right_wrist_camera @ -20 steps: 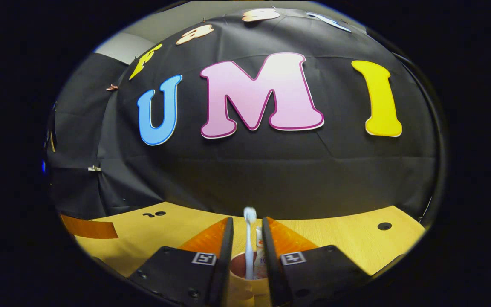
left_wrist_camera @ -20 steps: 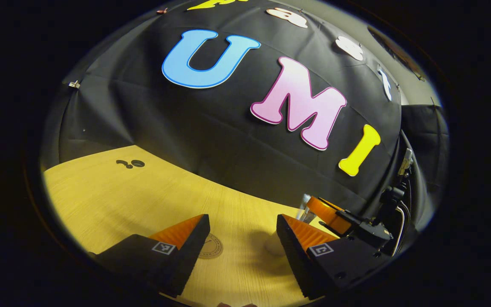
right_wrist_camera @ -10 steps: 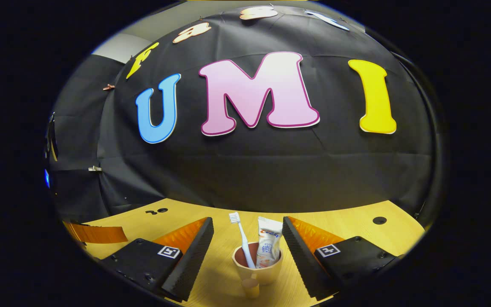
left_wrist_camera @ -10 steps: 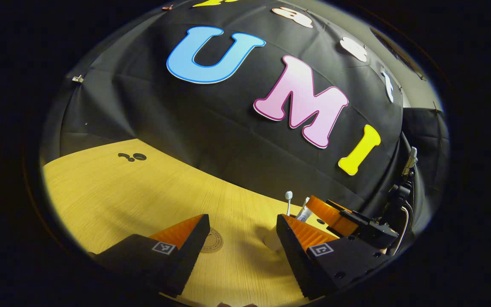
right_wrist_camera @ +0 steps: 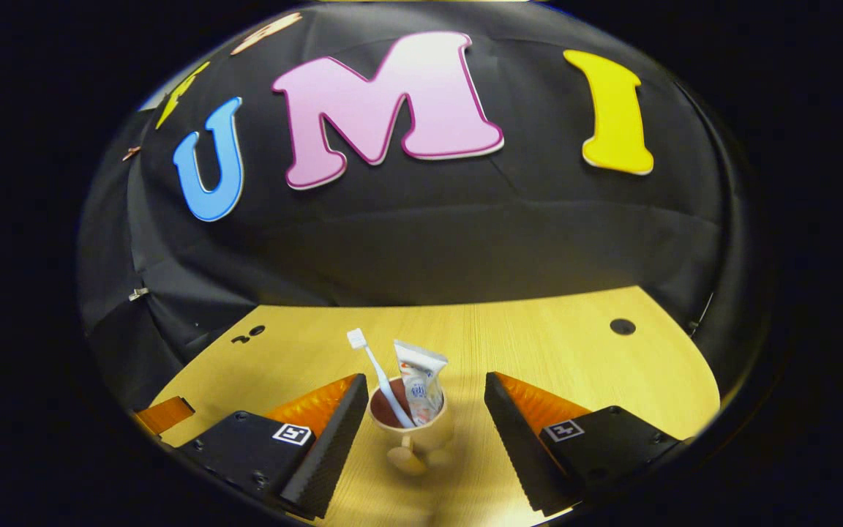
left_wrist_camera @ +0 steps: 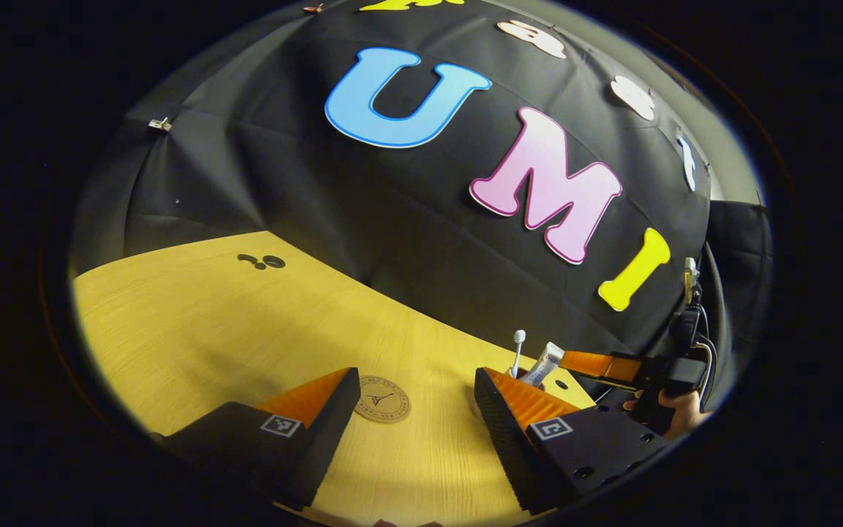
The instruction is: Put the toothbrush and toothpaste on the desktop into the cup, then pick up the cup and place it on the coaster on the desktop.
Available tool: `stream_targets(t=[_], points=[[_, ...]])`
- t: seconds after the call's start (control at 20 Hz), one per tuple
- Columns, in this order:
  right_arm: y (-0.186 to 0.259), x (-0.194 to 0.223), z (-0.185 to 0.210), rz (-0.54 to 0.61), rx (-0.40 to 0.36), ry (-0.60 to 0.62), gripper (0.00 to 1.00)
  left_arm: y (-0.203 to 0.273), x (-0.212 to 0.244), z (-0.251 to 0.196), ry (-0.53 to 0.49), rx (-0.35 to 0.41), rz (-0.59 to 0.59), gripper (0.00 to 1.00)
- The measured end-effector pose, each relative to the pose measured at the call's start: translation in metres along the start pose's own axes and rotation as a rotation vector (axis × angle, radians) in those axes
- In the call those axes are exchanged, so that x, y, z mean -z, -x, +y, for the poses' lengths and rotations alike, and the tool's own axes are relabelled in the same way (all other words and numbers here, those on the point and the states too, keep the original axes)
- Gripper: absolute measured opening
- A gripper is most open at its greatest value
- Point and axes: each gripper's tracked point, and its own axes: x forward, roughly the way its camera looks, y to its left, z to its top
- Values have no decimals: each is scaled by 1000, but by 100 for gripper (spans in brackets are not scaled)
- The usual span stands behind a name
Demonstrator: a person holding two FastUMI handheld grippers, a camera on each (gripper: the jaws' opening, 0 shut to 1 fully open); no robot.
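Tongs: right tongs (right_wrist_camera: 421, 432) wide open, holding nothing, fingers either side of the cup (right_wrist_camera: 408, 421) but apart from it. Left tongs (left_wrist_camera: 416, 432) also wide open and empty, hovering over the worktop (left_wrist_camera: 195, 329) with the coaster (left_wrist_camera: 381, 399) just ahead between the fingers.

Cup: beige, upright on the worktop, small handle facing the right camera. Toothbrush (right_wrist_camera: 377, 373) inside, leaning left, bristle head up. Toothpaste (right_wrist_camera: 419, 380) inside beside it, crimped end up. In the left gripper view the brush head and tube top poke up behind the left tongs' right-hand finger, well right of the coaster, so the cup does not look to be on the coaster; base hidden there, can't confirm.

Handling, my guess: cup looks like light rigid plastic, smooth-walled, could slip; top-heavy with tall contents, so tips easily. Take it across the body below the rim, firm and level. Tube soft, brush thin and stiff; both loose inside.

Count: one cup, one toothbrush, one toothpaste, one coaster, two tongs.

Other: hand (left_wrist_camera: 674, 406) holding the right tongs seen in the left gripper view.
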Motion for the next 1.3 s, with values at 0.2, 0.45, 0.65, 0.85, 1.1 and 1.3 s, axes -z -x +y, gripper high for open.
stream_targets(t=[0.2,0.45,0.65,0.85,1.1,1.3], points=[[-6,24,4,192,-23,-47,98,14,-12,15,12,-39,24,98],[-19,76,25,459,-72,-115,98,35,-25,31,-17,-82,60,98],[-32,97,29,597,-58,-144,98,51,-43,35,-36,-95,71,98],[-46,106,21,703,-17,-69,98,65,-51,42,-57,-116,113,98],[-55,132,16,795,28,-2,98,74,-62,38,-35,-118,123,98],[-65,135,13,801,59,-47,92,81,-62,34,-66,-115,146,98]])
